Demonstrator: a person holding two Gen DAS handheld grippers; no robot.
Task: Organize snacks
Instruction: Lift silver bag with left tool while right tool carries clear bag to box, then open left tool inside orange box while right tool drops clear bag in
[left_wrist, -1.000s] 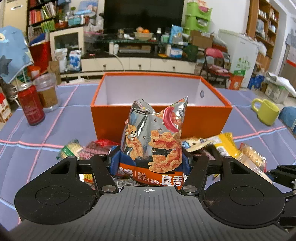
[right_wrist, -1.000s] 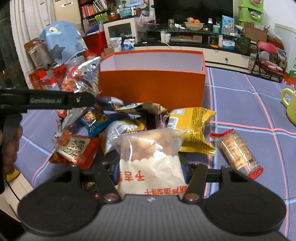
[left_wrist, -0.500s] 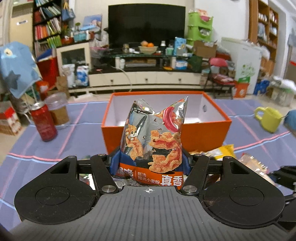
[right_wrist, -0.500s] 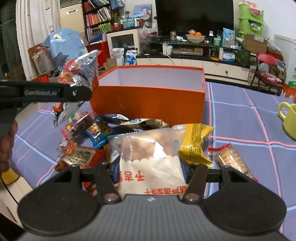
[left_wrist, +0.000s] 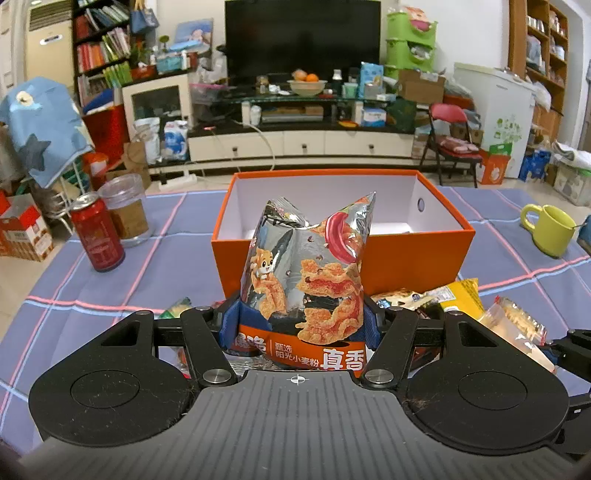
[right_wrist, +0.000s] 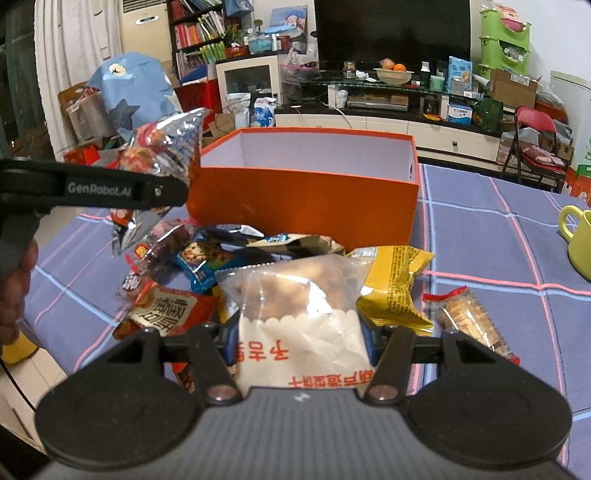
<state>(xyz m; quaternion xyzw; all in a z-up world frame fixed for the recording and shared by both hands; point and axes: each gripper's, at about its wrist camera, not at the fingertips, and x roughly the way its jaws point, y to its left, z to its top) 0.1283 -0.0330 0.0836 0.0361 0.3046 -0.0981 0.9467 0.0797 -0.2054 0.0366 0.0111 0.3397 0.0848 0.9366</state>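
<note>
My left gripper (left_wrist: 301, 325) is shut on a silver chip bag (left_wrist: 306, 273) with an orange base, held upright above the table in front of the open orange box (left_wrist: 417, 254). In the right wrist view this bag (right_wrist: 162, 147) hangs at the left, level with the box (right_wrist: 303, 206). My right gripper (right_wrist: 299, 339) is shut on a clear-and-white snack bag (right_wrist: 295, 317), lifted over a pile of snack packets (right_wrist: 207, 258). A yellow packet (right_wrist: 391, 284) and a clear biscuit pack (right_wrist: 469, 321) lie beside the pile. I see nothing in the visible part of the box.
A red can (left_wrist: 98, 236) and a clear jar (left_wrist: 125, 210) stand at the left of the purple checked tablecloth (left_wrist: 74, 291). A yellow-green mug (left_wrist: 550, 230) stands at the right. The table's near-left edge shows in the right wrist view (right_wrist: 48, 350).
Both grippers have risen with their bags. The orange box now sits lower and farther in both views, and its inside shows more.
</note>
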